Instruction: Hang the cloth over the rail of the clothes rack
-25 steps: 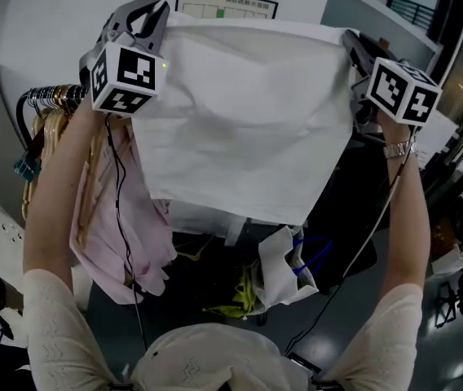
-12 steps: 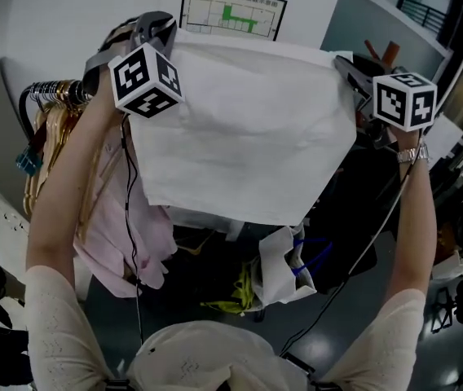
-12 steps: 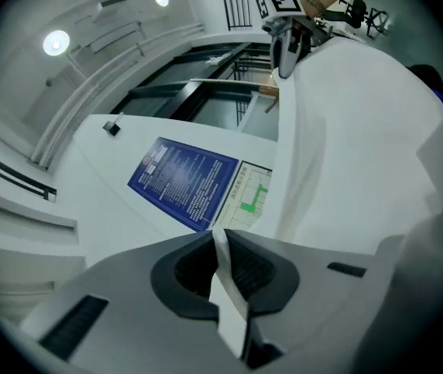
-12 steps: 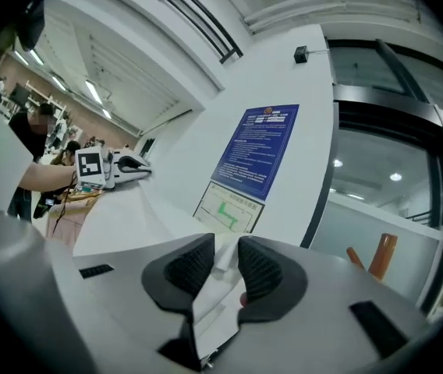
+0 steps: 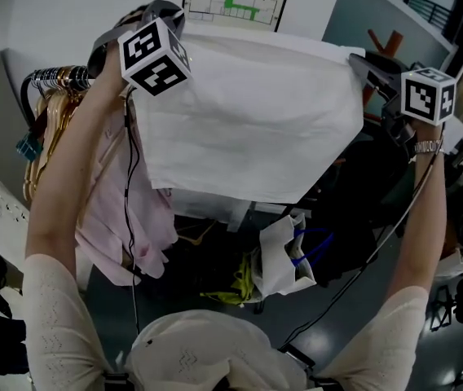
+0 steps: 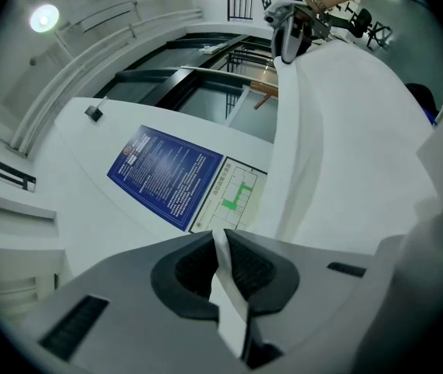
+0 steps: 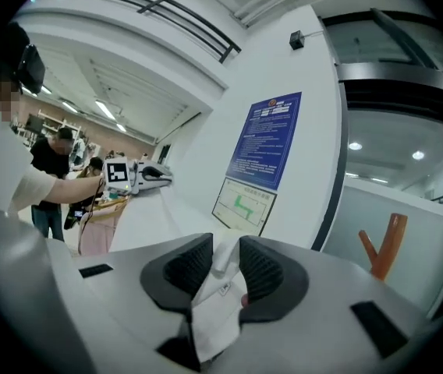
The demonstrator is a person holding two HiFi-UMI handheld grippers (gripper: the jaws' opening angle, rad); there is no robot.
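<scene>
Two corners of the white rectangular cloth are held high and spread wide, and its body hangs toward the person beside the pink garments on the dark metal rail of the clothes rack. The left hand-held gripper is clamped narrow on its corner. The right hand-held gripper is opening, with the other corner lying loose between its pads. The cloth hides the rail beneath it, so it probably rests there already. To finish well, let the right corner drop free, hold the top edge level, and release the left corner only once both sides hang evenly
</scene>
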